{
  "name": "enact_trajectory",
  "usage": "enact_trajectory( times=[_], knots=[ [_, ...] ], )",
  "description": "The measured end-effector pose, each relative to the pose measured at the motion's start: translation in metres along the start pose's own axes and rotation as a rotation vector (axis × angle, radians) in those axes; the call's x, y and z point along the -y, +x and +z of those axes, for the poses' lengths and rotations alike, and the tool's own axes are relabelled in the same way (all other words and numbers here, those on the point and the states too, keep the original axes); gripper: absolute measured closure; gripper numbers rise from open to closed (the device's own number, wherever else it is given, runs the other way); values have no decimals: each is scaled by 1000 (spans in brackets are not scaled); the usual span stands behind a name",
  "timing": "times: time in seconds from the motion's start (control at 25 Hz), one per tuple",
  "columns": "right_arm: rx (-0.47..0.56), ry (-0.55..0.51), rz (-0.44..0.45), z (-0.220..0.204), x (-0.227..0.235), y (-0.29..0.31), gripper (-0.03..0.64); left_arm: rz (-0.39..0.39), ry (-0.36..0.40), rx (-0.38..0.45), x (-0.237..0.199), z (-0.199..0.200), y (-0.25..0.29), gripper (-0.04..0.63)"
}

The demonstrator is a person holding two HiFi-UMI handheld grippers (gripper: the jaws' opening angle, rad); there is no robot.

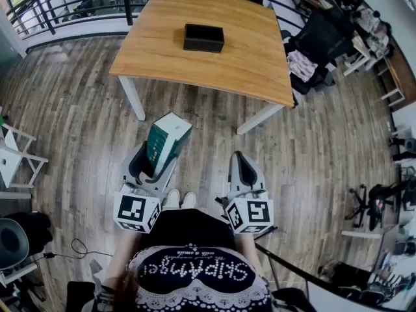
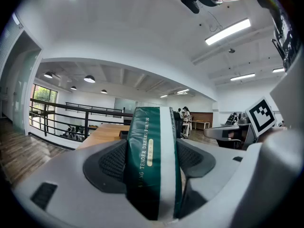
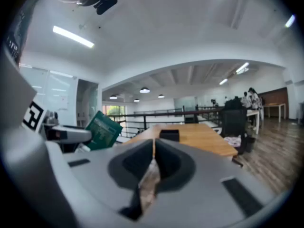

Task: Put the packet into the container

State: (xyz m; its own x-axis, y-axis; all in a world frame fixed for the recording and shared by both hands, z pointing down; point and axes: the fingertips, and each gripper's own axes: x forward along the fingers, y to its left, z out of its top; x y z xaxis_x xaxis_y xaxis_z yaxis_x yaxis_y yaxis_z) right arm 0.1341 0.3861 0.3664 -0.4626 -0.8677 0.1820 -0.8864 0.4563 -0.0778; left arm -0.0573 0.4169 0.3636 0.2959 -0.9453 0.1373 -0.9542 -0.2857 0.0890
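The left gripper has its jaws spread wide and clamped on a green packet with a white stripe. Both pads press its sides, and it stands on end, sticking up and forward out of the jaws. The right gripper has its jaws closed together with nothing between them. Both grippers are held low in front of the person, side by side, over a grey-brown plank floor.

At 12 o'clock from the grippers, well apart from them, stands a wooden bench on white legs. A black rectangular container sits near its middle, alone on the top. Its inside looks dark from here, and whether anything lies in it cannot be told. The packet is therefore off the bench, still in the left jaws.

A black railing runs behind the bench from 10 to 12 o'clock. A dark chair with cloth on it stands at the bench's 3 o'clock edge.
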Motion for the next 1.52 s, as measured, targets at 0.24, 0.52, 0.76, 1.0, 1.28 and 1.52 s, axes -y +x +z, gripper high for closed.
enact_trajectory(
  times=[0.24, 0.52, 0.76, 1.0, 1.28, 1.52],
  knots=[
    [2, -4, 7, 0, 1, 6, 578, 5, 1, 4, -4, 1, 5, 249],
    [9, -4, 10, 2, 6, 5, 578, -6, 5, 8, 1, 4, 11, 250],
    [27, 9, 26, 3, 14, 5, 578, -17, 5, 5, 10, 3, 21, 250],
    [27, 16, 27, -1, 30, -2, 578, -13, 11, 8, 23, 1, 22, 250],
    [10, 25, 23, -11, 49, -21, 577, 32, -5, 21, 30, -3, 13, 250],
    [-4, 41, -3, -16, 62, -36, 578, 44, -17, 19, 36, -2, 8, 250]
  ],
)
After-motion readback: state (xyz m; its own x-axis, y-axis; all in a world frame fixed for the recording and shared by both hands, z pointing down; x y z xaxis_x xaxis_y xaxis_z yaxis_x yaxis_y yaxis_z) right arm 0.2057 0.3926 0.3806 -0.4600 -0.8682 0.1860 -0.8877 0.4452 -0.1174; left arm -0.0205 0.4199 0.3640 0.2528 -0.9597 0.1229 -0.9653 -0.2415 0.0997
